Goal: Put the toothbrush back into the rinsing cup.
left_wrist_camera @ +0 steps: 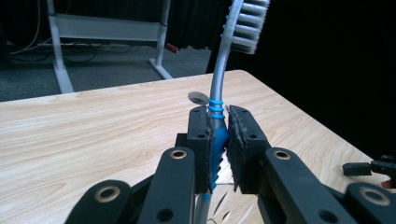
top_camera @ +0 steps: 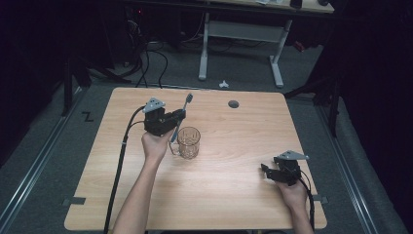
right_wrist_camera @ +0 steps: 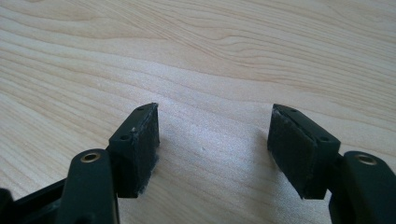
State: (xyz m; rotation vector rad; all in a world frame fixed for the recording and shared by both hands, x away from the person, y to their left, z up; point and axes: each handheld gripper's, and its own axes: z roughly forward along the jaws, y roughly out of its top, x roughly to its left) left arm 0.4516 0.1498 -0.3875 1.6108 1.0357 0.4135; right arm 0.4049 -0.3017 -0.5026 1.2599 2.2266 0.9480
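Fingers of the left gripper [left_wrist_camera: 219,140] clamp one toothbrush [left_wrist_camera: 219,93] above one glass [top_camera: 188,142]; right gripper [right_wrist_camera: 212,140] gapes wide.

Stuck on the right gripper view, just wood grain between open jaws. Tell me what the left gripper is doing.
Observer: The left gripper is shut on a toothbrush, bristles pointing up.
Operator: Say what's near it.
Observer: A clear glass cup stands on the table right beside that hand, the handle's lower end by its rim.
Operator: Place my gripper for me.
Observer: The right gripper rests near the table's near right corner, well apart from the cup.
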